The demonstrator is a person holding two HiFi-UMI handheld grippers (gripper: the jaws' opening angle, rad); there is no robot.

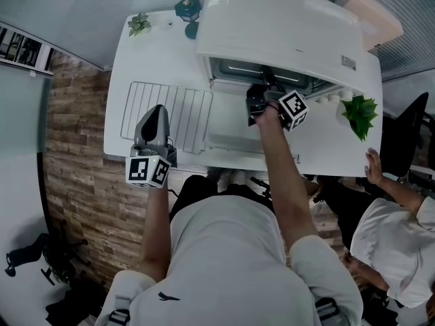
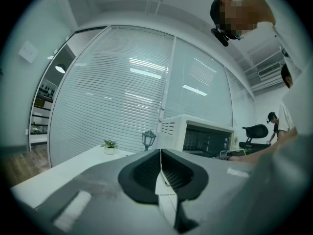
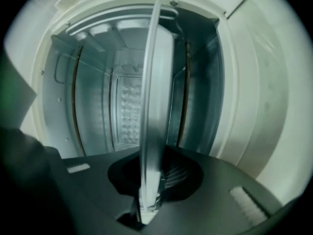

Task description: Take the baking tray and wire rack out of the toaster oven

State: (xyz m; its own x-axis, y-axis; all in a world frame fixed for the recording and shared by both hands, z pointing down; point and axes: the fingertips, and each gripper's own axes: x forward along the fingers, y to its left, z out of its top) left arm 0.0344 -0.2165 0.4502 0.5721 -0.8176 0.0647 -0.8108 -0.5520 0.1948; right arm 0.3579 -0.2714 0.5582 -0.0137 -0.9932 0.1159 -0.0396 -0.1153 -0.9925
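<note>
While the silver wire rack (image 1: pixel 187 111) already lies on the white tabletop (image 1: pixel 129 56) below the closed, empty left gripper (image 2: pixel 160 168), the right gripper (image 3: pixel 146 197) clamps the front rim of the shiny metal baking tray (image 3: pixel 155 82), not yet drawn out of the white toaster oven (image 1: pixel 285 26) ahead.

tray (image 3: pixel 149 106) was mostly hidden inside oven (image 1: pixel 285 32) in head view; rack (image 1: pixel 187 114) corner was covered by left gripper (image 1: pixel 156 111); bystander (image 1: pixel 394 229) was cut off at right edge.

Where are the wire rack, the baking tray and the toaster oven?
wire rack (image 1: pixel 189 114): head view, its right bars.
baking tray (image 3: pixel 149 131): right gripper view, its near edge.
toaster oven (image 1: pixel 279 32): head view, its top.
</note>
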